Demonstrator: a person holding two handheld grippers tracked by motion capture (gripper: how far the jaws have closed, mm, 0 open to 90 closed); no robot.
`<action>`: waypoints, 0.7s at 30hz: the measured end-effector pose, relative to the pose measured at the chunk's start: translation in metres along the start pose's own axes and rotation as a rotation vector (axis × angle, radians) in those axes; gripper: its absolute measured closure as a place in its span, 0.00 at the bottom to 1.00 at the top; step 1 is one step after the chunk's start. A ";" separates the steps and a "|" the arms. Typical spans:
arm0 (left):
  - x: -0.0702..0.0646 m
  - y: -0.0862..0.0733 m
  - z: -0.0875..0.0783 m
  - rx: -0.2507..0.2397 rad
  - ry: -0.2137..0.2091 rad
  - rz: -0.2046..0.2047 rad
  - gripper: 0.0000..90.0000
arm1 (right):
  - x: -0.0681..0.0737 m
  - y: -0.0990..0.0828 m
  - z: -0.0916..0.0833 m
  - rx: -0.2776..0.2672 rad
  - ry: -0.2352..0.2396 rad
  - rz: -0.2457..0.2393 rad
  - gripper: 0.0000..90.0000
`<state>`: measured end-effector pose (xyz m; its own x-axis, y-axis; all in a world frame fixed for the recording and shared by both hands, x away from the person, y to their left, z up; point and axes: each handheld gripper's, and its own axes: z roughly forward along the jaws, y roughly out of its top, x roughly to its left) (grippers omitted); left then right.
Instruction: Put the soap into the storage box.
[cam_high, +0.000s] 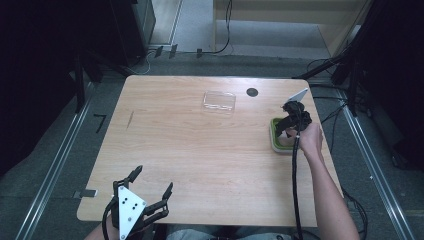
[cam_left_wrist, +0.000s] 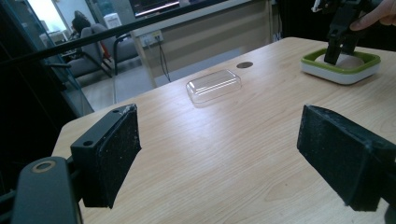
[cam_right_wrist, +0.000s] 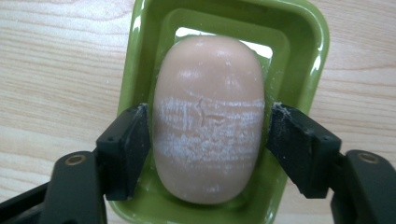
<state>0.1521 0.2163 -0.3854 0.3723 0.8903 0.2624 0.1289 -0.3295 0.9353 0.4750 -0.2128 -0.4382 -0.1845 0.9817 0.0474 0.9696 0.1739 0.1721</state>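
At the right edge of a pale wooden bench (cam_high: 200, 150), the right tongs (cam_right_wrist: 208, 140) stood down inside a green soap dish (cam_right_wrist: 308, 37), their black pads flanking a pinkish bar of soap (cam_right_wrist: 208, 116) that lay in it. The right gripper view showed what the high view could not: a band of white scuffing across the middle of the bar, the left pad against the bar's side, the right pad at its edge with perhaps a sliver of gap; whether the soap was truly pinched could not be told. From above, the hand (cam_high: 311, 137) and the tongs' body hid most of the dish. The left gripper view caught the dish side-on, showing its white base under the green rim. The left tongs (cam_high: 150, 187) hovered spread wide at the near left edge of the bench, nothing between their pads. A clear plastic lid (cam_high: 219, 101) lay towards the far side, well apart from the dish, a dark round grommet (cam_high: 252, 92) just beyond it. Nothing stood between lid and dish.
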 end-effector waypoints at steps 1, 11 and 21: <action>0.000 0.000 0.000 0.001 0.000 0.001 0.15 | 0.001 -0.001 -0.001 -0.002 0.002 -0.001 0.31; 0.000 0.000 0.000 -0.001 0.001 0.000 0.15 | 0.004 -0.011 -0.015 -0.013 -0.004 -0.025 0.22; 0.000 0.000 0.000 0.001 0.000 0.003 0.15 | 0.012 -0.036 -0.032 -0.011 -0.015 -0.094 0.16</action>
<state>0.1518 0.2159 -0.3852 0.3724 0.8893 0.2653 0.1284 -0.3325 0.9343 0.4324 -0.2101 -0.4119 -0.2721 0.9621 0.0161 0.9463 0.2645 0.1859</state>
